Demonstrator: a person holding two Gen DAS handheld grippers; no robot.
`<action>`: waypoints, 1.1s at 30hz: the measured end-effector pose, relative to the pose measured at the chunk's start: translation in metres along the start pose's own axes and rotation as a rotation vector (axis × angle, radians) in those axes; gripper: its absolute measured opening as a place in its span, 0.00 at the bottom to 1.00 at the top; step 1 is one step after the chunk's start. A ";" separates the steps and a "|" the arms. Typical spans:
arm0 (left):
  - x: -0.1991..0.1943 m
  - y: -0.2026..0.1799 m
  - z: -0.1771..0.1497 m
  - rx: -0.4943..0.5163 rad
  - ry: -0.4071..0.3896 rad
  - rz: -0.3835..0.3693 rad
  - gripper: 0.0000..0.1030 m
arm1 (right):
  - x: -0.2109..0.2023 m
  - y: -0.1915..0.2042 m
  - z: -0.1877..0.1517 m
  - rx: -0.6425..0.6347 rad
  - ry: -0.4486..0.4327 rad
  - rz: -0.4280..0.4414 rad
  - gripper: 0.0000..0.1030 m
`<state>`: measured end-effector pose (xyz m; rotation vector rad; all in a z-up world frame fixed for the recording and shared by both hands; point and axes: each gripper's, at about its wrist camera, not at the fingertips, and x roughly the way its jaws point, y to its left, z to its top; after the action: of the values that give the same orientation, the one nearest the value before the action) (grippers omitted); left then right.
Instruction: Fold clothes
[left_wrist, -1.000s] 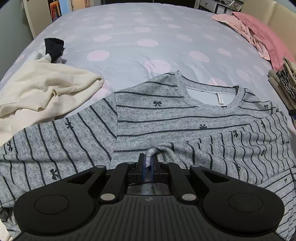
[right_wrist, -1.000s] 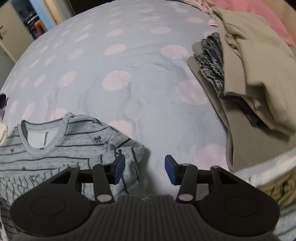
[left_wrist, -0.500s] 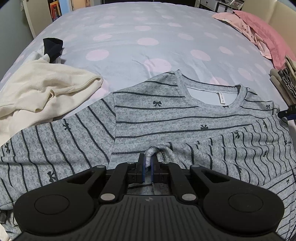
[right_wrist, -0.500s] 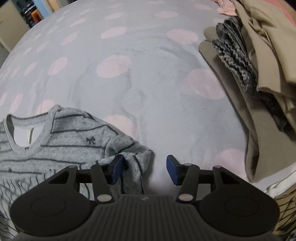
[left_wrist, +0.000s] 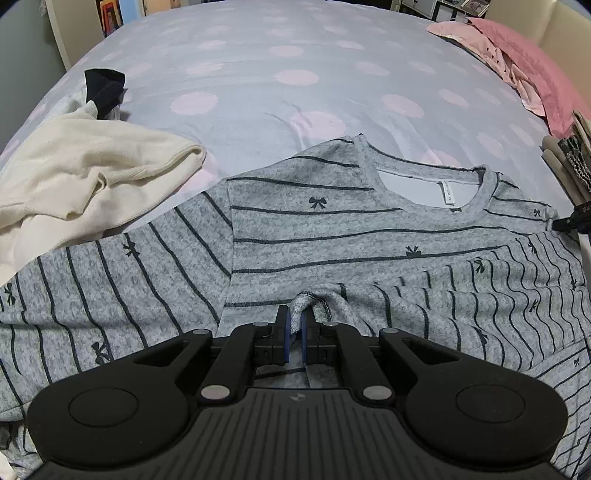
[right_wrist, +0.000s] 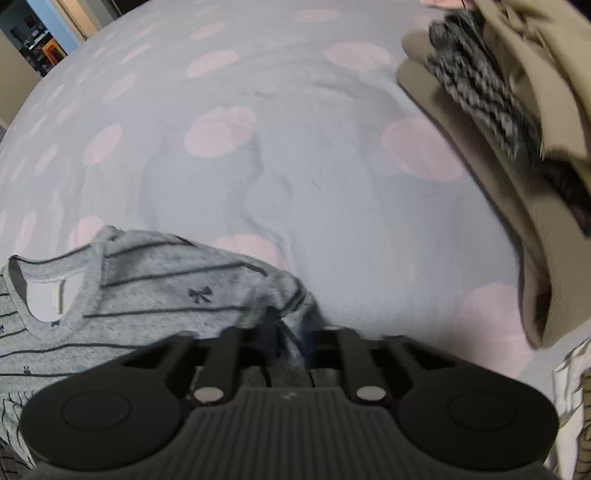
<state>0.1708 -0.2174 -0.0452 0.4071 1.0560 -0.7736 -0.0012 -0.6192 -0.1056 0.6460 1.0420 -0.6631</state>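
On a polka-dot bed (left_wrist: 258, 85), the left gripper (left_wrist: 294, 334) pinches a fold of the grey striped shirt (left_wrist: 332, 236); the right gripper's (right_wrist: 291, 343) jaws are closing on its shoulder edge, cloth between them

We saw two black grippers, the left gripper (left_wrist: 294, 334) and the right gripper (right_wrist: 291, 343). Each had blue pads, round silver screws, a ribbed grey back and two big round bumps.
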 end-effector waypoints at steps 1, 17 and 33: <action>0.000 0.000 0.001 -0.003 -0.006 -0.007 0.03 | -0.004 0.000 0.002 0.005 -0.016 -0.034 0.09; 0.000 0.008 0.007 -0.069 -0.096 -0.012 0.15 | -0.022 -0.014 -0.003 -0.003 -0.159 -0.244 0.38; 0.013 -0.006 -0.043 0.000 0.044 -0.093 0.22 | -0.072 -0.027 -0.076 -0.183 -0.040 -0.132 0.44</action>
<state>0.1431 -0.1988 -0.0765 0.3789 1.1222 -0.8504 -0.0887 -0.5658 -0.0720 0.4066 1.1005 -0.6831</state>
